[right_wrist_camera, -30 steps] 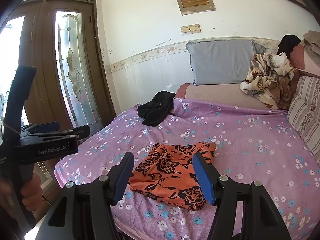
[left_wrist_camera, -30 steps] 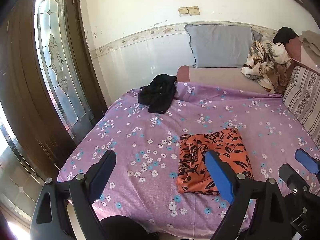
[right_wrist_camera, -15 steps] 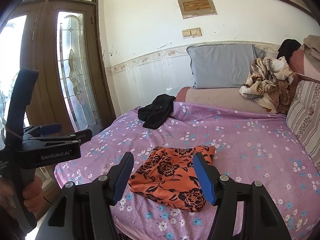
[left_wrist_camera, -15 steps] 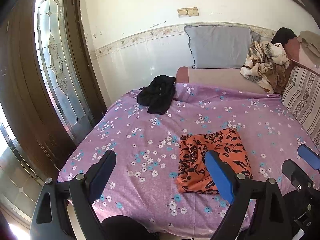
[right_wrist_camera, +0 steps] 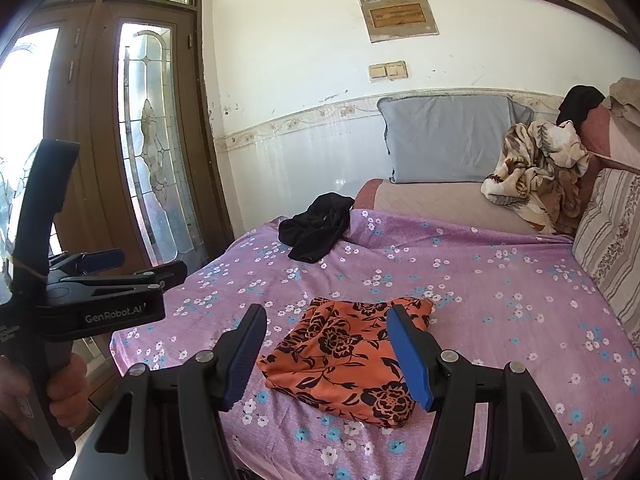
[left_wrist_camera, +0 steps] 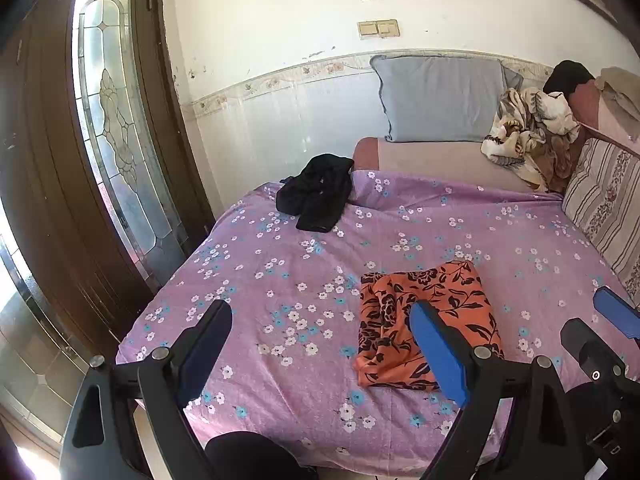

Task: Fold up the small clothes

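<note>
A folded orange garment with black flowers (left_wrist_camera: pixel 424 320) lies on the purple flowered bedsheet (left_wrist_camera: pixel 280 280) near the front edge; it also shows in the right wrist view (right_wrist_camera: pixel 344 360). A crumpled black garment (left_wrist_camera: pixel 316 192) lies at the sheet's far left, also in the right wrist view (right_wrist_camera: pixel 316 226). My left gripper (left_wrist_camera: pixel 320 344) is open and empty, held back from the bed's front edge. My right gripper (right_wrist_camera: pixel 326 348) is open and empty, above the front edge before the orange garment. The left gripper shows from the side in the right wrist view (right_wrist_camera: pixel 132 264).
A grey pillow (left_wrist_camera: pixel 440 100) leans on the wall. A patterned blanket heap (left_wrist_camera: pixel 528 132) and a striped cushion (left_wrist_camera: pixel 608 200) are at the right. A wooden glazed door (left_wrist_camera: pixel 120 140) stands left of the bed.
Both grippers have pulled back and risen slightly from the bed. The garments have not moved.
</note>
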The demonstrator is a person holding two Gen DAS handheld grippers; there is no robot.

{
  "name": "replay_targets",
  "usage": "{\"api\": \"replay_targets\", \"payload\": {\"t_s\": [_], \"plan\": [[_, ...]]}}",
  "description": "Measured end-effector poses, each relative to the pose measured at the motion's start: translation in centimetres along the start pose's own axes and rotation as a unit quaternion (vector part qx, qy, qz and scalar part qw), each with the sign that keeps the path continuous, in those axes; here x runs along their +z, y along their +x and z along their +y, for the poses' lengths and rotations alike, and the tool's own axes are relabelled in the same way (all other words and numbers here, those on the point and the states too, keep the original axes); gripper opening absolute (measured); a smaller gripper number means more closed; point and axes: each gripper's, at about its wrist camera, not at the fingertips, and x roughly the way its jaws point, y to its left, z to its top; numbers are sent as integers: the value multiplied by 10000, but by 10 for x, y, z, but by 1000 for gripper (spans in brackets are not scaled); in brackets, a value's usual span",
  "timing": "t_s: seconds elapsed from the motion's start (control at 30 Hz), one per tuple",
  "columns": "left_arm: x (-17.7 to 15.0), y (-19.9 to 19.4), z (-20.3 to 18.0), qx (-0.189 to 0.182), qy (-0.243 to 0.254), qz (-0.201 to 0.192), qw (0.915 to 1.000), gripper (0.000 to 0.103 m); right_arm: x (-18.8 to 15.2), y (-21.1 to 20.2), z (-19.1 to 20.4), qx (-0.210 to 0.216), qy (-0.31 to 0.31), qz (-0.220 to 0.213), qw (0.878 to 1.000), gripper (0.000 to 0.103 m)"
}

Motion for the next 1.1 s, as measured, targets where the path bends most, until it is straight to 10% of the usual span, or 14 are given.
{"api": "replay_targets", "payload": {"t_s": [1.1], "plan": [[3,1,10,-18,-142,-39,9999,91,8,11,17,105,-116,33,9999,67]]}}
